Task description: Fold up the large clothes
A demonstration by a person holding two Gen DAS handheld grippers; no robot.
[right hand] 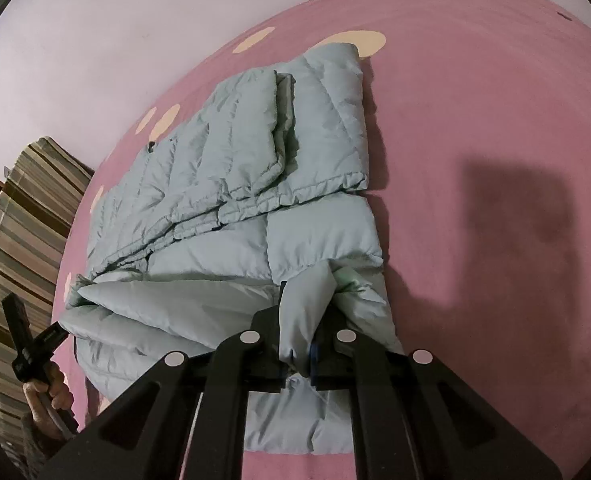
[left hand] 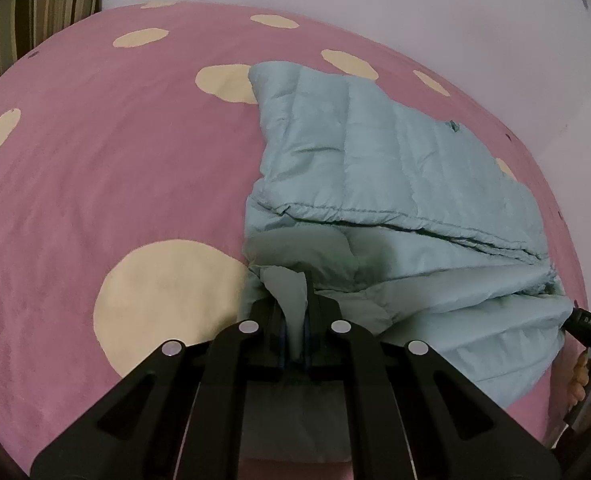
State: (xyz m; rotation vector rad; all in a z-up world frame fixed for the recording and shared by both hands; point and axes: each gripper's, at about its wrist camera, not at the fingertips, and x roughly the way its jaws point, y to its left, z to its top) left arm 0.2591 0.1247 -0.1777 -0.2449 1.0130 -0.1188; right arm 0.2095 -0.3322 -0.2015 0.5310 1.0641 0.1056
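Observation:
A pale blue quilted jacket (left hand: pixel 375 152) lies partly folded on a pink bedspread with cream dots (left hand: pixel 95 180). My left gripper (left hand: pixel 293 312) is shut on a pinch of the jacket's near edge, lifting a fold of it. In the right wrist view the same jacket (right hand: pixel 235 160) spreads away toward the wall, its sleeves folded on top. My right gripper (right hand: pixel 305 320) is shut on a bunched corner of the jacket's near edge. The near flap hangs between the two grippers. Each view shows the other gripper at its edge, held by a hand (right hand: pixel 49 392).
The pink bedspread (right hand: pixel 495 120) reaches out right of the jacket, with my gripper's shadow on it. A striped cushion (right hand: pixel 19 216) sits beside the bed, also seen in the left wrist view as a striped cushion (left hand: pixel 43 4). A pale wall (left hand: pixel 415 8) stands behind.

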